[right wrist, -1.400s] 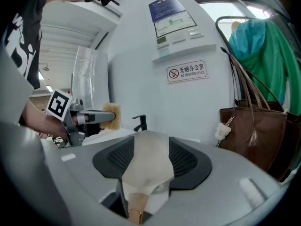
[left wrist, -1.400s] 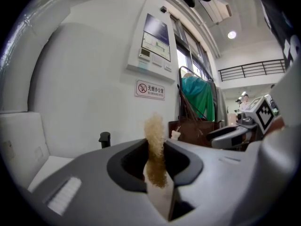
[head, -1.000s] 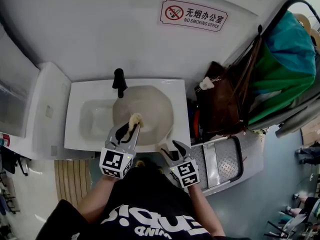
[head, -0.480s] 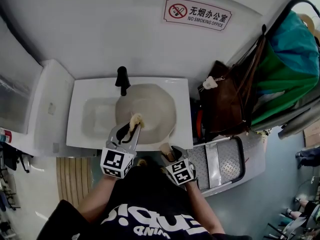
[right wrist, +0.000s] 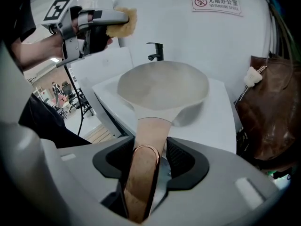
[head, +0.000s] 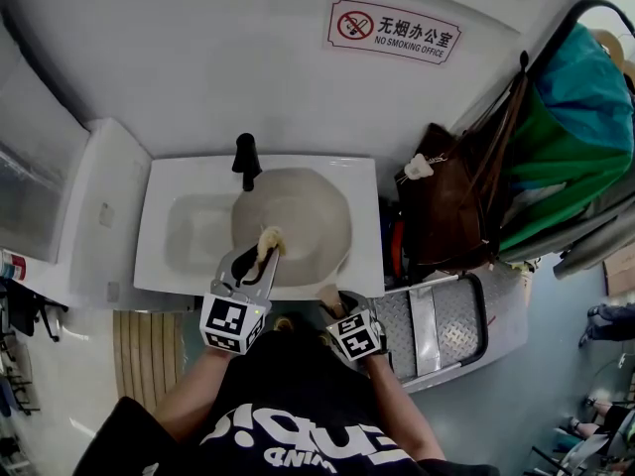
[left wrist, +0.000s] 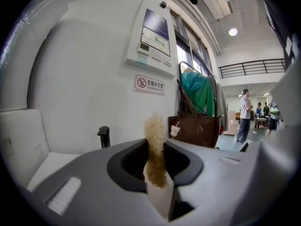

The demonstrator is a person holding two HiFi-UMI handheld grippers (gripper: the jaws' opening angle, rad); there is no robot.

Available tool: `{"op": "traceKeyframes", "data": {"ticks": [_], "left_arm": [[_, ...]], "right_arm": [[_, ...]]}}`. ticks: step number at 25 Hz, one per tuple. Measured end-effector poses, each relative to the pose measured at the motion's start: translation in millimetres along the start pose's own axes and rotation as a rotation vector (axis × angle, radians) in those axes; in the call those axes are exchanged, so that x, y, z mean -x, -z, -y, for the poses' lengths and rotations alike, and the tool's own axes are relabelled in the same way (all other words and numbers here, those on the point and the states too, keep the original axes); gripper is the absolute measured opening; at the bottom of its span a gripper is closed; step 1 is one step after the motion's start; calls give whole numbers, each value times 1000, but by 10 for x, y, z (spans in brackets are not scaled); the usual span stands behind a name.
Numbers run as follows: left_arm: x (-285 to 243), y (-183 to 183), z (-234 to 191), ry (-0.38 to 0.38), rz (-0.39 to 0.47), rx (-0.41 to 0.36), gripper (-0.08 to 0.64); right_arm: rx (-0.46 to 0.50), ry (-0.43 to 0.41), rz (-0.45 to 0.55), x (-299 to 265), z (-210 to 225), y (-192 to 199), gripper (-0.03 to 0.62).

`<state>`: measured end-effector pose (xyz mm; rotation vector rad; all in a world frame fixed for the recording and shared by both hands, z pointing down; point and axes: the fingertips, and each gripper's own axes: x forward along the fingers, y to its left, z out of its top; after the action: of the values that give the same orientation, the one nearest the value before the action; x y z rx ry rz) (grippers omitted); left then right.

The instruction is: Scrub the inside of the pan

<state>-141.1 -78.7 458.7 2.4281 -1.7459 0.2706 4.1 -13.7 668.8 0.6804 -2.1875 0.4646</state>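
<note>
pan (head: 293, 218), pale beige, sits in the right half of the white sink (head: 164, 196), in front of a black tap (head: 245, 159). its handle (head: 327, 293) reaches past the sink's front edge.

head view: the left gripper (head: 260, 251) is over the pan's near rim and the right gripper (head: 340, 298) is at the handle.

left gripper view: the jaws are pinched on a tan scrubber (left wrist: 154, 159).

right gripper view: the jaws are clamped on the copper-toned handle. the left gripper is raised above the pan, not touching it.

Head view: my right gripper (head: 337, 297) hides most of the pan handle (right wrist: 148, 140). Sponge (left wrist: 154, 138) base buried between my left jaws. Bag (right wrist: 265, 112) cut by frame edge. Distant people (left wrist: 244, 116) too small.
</note>
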Motion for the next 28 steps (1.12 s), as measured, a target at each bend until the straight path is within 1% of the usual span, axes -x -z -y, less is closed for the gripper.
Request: {"op": "traceKeyframes", "data": {"ticks": [4, 8, 13, 17, 20, 22, 23, 24, 25, 28], "left_arm": [[3, 20, 11, 1, -5, -2, 67], [0, 43, 18, 4, -13, -1, 67], [-17, 72, 44, 13, -19, 2, 67], [-32, 86, 77, 25, -24, -1, 67], [-52, 109, 94, 31, -30, -1, 67], [-74, 133, 116, 40, -37, -6, 67], [-94, 146, 140, 55, -43, -14, 67], [-122, 159, 179, 85, -53, -26, 67], [-159, 177, 239, 139, -69, -42, 67], [-283, 264, 488, 388, -144, -113, 67]], "right_arm": [[3, -4, -25, 4, 13, -16, 216], [-19, -28, -32, -57, -3, 26, 215], [-13, -28, -57, -57, 7, 26, 213], [-13, -17, -77, 21, 68, -9, 202], [-21, -32, -94, 41, 90, 27, 199], [-8, -37, -112, 118, 114, -16, 199], [2, -40, -119, 170, 129, -56, 199], [8, -45, -124, 213, 144, -93, 199], [10, -53, -127, 245, 157, -117, 199], [10, -75, -136, 286, 195, -131, 199]]}}
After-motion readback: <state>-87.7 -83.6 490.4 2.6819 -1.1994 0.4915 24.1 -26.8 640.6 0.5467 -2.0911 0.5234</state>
